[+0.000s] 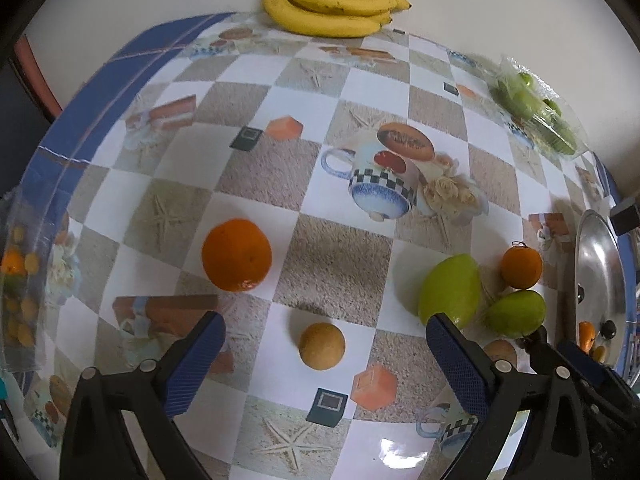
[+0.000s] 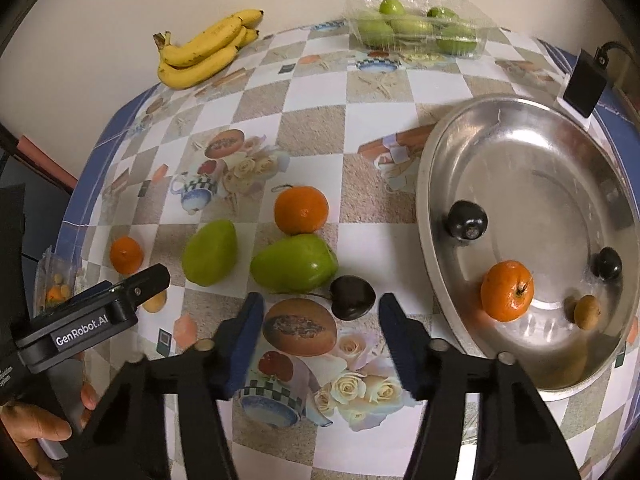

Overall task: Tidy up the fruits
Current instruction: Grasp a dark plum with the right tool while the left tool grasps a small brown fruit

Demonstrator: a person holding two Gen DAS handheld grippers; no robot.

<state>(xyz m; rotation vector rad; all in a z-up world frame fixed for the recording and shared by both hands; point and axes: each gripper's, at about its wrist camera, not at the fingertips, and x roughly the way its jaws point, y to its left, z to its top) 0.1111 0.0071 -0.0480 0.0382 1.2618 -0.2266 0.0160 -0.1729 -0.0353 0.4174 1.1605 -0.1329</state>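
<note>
Through my left wrist camera, my left gripper (image 1: 324,354) stands wide with nothing pinched; a small tan fruit (image 1: 322,346) lies on the desk (image 1: 332,248) between its fingers, untouched. A big orange (image 1: 236,255) sits left of centre, two green fruits (image 1: 450,290) and a small orange (image 1: 521,267) lie at right, bananas (image 1: 332,8) at the top edge, and the steel tray (image 1: 600,280) at the far right. Through my right wrist camera, my right gripper (image 2: 320,340) is partly open and empty, with a dark cherry (image 2: 354,297) just beyond its tips, near the right finger. The tray at right holds an orange (image 2: 507,291), two dark fruits (image 2: 467,219) and a tan one (image 2: 587,312). A clear box of green fruit (image 2: 416,26) stands at the top.
</note>
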